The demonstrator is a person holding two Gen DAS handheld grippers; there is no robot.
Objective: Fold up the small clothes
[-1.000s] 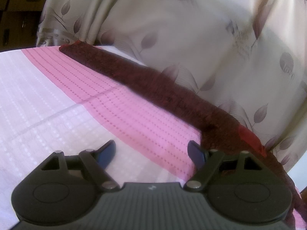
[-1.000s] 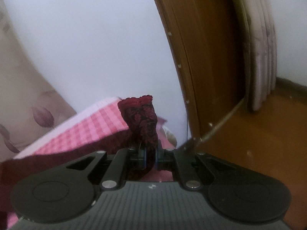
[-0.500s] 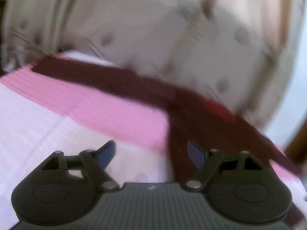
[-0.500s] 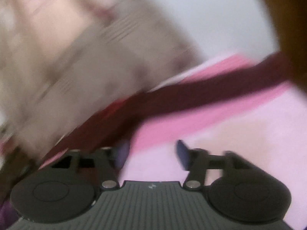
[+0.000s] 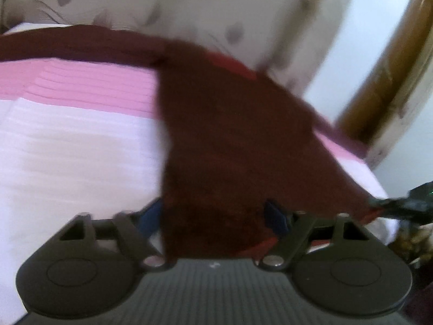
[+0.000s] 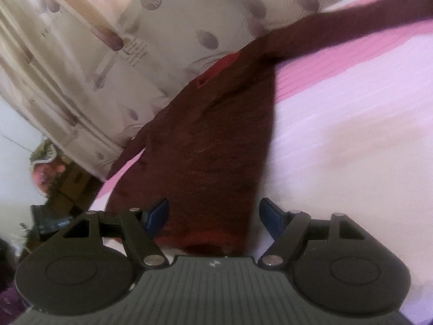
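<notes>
Dark maroon knit garment spread over pink-and-white bed, left gripper closing around its near end, right gripper likewise, jaws apart, no legible writing.

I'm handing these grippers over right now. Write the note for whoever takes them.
Left gripper: jaws have just been closing, dark red knitted cloth lies between them; a grip is not clear through the blur.
Right gripper: let the cloth go, jaws have just been closing again, the same cloth between them, right pad clearly off it.
Cloth: on the pink and white bedspread, one long strip along the far edge by the leaf-print curtain, one end turned toward the grippers.
Done: one end folded over.
Left: grip the near end, finish the fold, flatten.
</notes>
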